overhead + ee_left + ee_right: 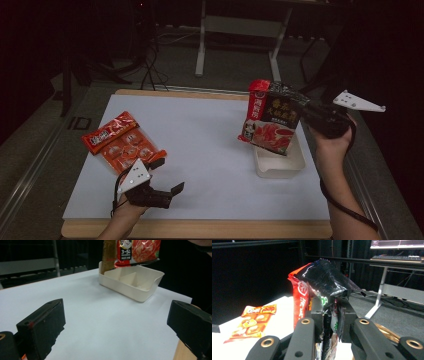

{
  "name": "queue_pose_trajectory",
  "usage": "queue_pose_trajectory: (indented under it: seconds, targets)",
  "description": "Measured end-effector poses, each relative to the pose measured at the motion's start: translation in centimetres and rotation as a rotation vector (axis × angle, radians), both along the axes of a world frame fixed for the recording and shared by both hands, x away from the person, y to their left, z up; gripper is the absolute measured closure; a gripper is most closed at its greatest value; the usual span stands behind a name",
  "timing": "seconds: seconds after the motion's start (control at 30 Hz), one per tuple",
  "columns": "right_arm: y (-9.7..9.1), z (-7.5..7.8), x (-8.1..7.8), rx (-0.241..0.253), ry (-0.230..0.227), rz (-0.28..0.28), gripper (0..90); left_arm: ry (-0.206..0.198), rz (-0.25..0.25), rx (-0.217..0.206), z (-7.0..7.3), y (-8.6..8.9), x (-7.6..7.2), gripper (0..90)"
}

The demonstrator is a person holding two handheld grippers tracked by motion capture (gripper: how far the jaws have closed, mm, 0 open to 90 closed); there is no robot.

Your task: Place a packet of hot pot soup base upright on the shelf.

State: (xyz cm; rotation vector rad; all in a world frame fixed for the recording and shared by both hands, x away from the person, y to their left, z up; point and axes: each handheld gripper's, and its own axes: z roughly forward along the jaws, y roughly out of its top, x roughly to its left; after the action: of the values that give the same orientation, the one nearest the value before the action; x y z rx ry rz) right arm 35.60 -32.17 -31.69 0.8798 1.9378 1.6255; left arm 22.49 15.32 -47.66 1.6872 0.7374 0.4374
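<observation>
Hanging upright in the air over the white divided tray (pixel 280 167), at the table's right side: the red and black soup-base packet (pixel 271 122), its lower edge just above the tray's near compartments, not resting in it as far as the high view is showing. Being pinched at its upper right corner by the right gripper (pixel 306 114), jaws clenched tight on the crumpled black foil, as the right gripper view is making plain: packet (pixel 322 282) bunching up between the two black jaws, red side facing left. Showing in the left gripper view too, the packet's bottom part (pixel 136 251) dangling just over the tray's far rim (pixel 130 288), a brown strip of the packet reaching down behind the tray's back wall.

Sitting well apart, toward the table's left: an orange snack bag (pixel 122 142) lying flat on the white tabletop (pixel 210 150), slightly skewed, also lying in the background of the right gripper view (pixel 253 321). Hovering low just in front of that bag, near the table's front edge: the left gripper (pixel 167 175), jaws spread wide and released, nothing between them, only bare white surface lying between the two black pads in the left gripper view. Pointing across the table toward the tray.

Standing beyond the table, in the dark: a pale desk frame (pixel 240 37) on a grey floor.
</observation>
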Motion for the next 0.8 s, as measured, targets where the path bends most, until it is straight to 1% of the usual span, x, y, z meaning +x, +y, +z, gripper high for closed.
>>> queue_pose_trajectory:
  seconds: [0.07,0.13,0.17,0.3,0.43,0.53,0.57,0.63,0.7,0.73,0.8]
  targets:
    - [-0.4,-0.2,0.3,0.0,-0.001,-0.012,78.2,-0.002,0.005,-0.003,-0.2,0.1,-0.1,2.4]
    - [-0.9,-0.4,0.7,-0.005,0.002,-0.024,78.2,0.011,0.008,-0.028,-0.7,0.2,-0.2,2.4]
    - [-1.0,-0.5,0.9,-0.01,0.003,-0.033,78.2,0.014,0.006,-0.031,-0.9,0.2,-0.2,2.4]
    - [-1.7,-1.1,1.6,-0.035,0.001,-0.069,78.2,0.009,-0.009,-0.033,-1.2,0.0,-0.3,2.4]
    - [-2.4,-1.8,2.3,-0.035,0.009,-0.092,78.2,0.003,-0.014,-0.036,-1.1,0.0,-0.3,2.4]
    - [-3.0,-2.2,2.9,-0.033,0.012,-0.109,78.2,-0.008,-0.008,-0.037,-1.0,0.1,-0.2,2.4]
    - [-3.2,-2.3,3.1,-0.033,0.014,-0.112,78.2,0.0,-0.004,-0.038,-1.1,0.1,-0.2,2.4]
    - [-3.4,-2.6,3.4,-0.041,0.011,-0.125,78.1,0.002,-0.001,-0.049,-1.2,0.2,-0.2,2.4]
    - [-3.5,-2.8,3.8,-0.053,0.007,-0.141,78.1,0.012,0.0,-0.05,-1.3,0.2,-0.1,2.4]
    - [-3.6,-2.9,3.9,-0.054,0.006,-0.145,78.0,0.015,0.0,-0.058,-1.3,0.2,-0.1,2.4]
    - [-3.8,-3.2,4.3,-0.056,0.003,-0.153,78.0,0.017,-0.002,-0.052,-1.4,0.2,-0.1,2.4]
